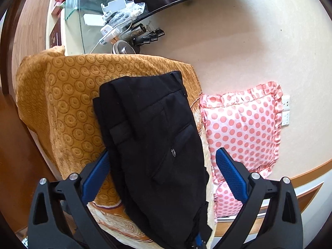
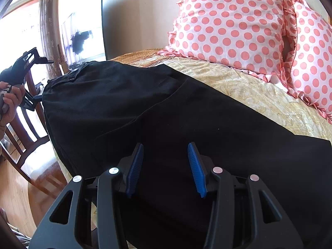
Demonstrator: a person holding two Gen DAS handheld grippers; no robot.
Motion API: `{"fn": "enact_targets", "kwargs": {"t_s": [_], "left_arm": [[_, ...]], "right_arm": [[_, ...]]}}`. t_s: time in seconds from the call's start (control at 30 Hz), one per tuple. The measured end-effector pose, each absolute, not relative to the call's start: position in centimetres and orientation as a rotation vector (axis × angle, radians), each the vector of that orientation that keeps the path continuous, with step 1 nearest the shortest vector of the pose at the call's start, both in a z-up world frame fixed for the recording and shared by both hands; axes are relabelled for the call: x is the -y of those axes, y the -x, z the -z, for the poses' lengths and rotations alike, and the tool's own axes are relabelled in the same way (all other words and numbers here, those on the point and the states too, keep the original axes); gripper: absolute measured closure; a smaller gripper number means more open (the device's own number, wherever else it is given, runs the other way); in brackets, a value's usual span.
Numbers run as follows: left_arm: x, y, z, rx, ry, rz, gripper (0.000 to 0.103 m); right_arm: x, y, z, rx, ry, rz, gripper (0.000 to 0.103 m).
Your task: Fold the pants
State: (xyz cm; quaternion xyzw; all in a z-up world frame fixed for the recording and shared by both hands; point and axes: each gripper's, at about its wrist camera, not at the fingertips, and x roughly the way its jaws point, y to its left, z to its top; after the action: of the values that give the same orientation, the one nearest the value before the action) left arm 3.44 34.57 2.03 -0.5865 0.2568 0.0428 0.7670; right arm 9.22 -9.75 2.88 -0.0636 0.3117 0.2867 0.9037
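Note:
Black pants (image 1: 153,145) lie on the bed, folded lengthwise, with a back pocket and zipper facing up. My left gripper (image 1: 164,155) is open, its blue pads (image 1: 232,176) on either side of the pants, above them. In the right wrist view the pants (image 2: 166,108) spread across the bed toward the waistband at far left. My right gripper (image 2: 166,147) is open just over the cloth, holding nothing. The left gripper (image 2: 31,62) shows at the far left in a hand.
A gold patterned bedspread (image 1: 68,95) covers the bed. Pink polka-dot pillows (image 2: 228,20) lean at the headboard side. A glass-topped stand (image 1: 91,10) with cables and clutter stands beyond the bed. A wooden chair (image 2: 27,137) stands by the bed's left edge.

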Motion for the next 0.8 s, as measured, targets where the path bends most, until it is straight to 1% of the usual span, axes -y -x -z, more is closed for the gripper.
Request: {"fn": "enact_targets", "kwargs": {"t_s": [0.07,0.1,0.13,0.2,0.23,0.27,0.33,0.37,0.4,0.43,0.47,0.5,0.53,0.6,0.63,0.8], "left_arm": [[-34.6,-3.4,-2.0,-0.552,1.285,-0.086,0.005],[-34.6,-3.5,-1.9,-0.551,1.292,-0.083,0.008],[-34.7,-3.6,-1.8,-0.553,1.297,-0.085,0.013],[-34.9,-4.0,-1.8,-0.555,1.291,-0.106,0.02],[-35.0,-4.2,-1.8,-0.559,1.288,-0.119,0.027],[-35.0,-4.3,-1.8,-0.57,1.28,-0.144,0.032],[-34.7,-4.7,-2.2,-0.598,1.238,-0.198,0.047],[-34.4,-5.0,-2.4,-0.616,1.206,-0.225,0.051],[-33.9,-5.3,-2.8,-0.644,1.146,-0.263,0.058],[-33.6,-5.5,-3.0,-0.662,1.099,-0.29,0.063],[-32.8,-5.9,-3.4,-0.683,1.029,-0.332,0.065],[-32.3,-6.2,-3.7,-0.698,0.977,-0.362,0.071],[-31.8,-6.4,-3.8,-0.708,0.928,-0.387,0.08],[-30.8,-6.4,-4.6,-0.678,0.86,-0.405,0.091],[-30.3,-6.3,-5.2,-0.656,0.838,-0.397,0.093],[-26.2,-6.8,-10.1,-0.565,0.679,-0.301,0.095]], "right_arm": [[9.8,-9.2,-2.8,-0.645,0.132,-0.593,0.056],[9.8,-9.2,-2.8,-0.644,0.132,-0.593,0.056],[9.8,-9.2,-2.8,-0.643,0.133,-0.593,0.056],[9.8,-9.2,-2.8,-0.643,0.133,-0.594,0.056],[9.8,-9.2,-2.8,-0.643,0.132,-0.594,0.056],[9.8,-9.1,-2.8,-0.643,0.131,-0.593,0.056],[9.9,-9.1,-2.8,-0.639,0.122,-0.591,0.056],[10.0,-9.1,-2.9,-0.637,0.116,-0.591,0.056],[10.1,-9.1,-2.9,-0.635,0.108,-0.59,0.054],[10.3,-9.0,-2.9,-0.633,0.097,-0.592,0.05],[10.5,-8.9,-3.0,-0.632,0.089,-0.595,0.049],[10.7,-8.8,-3.0,-0.629,0.082,-0.598,0.047],[10.9,-8.6,-3.1,-0.624,0.08,-0.599,0.047],[11.4,-8.2,-3.2,-0.613,0.071,-0.604,0.047],[11.7,-8.0,-3.3,-0.607,0.063,-0.604,0.047],[14.7,-7.2,-3.8,-0.582,-0.005,-0.58,0.047]]}}
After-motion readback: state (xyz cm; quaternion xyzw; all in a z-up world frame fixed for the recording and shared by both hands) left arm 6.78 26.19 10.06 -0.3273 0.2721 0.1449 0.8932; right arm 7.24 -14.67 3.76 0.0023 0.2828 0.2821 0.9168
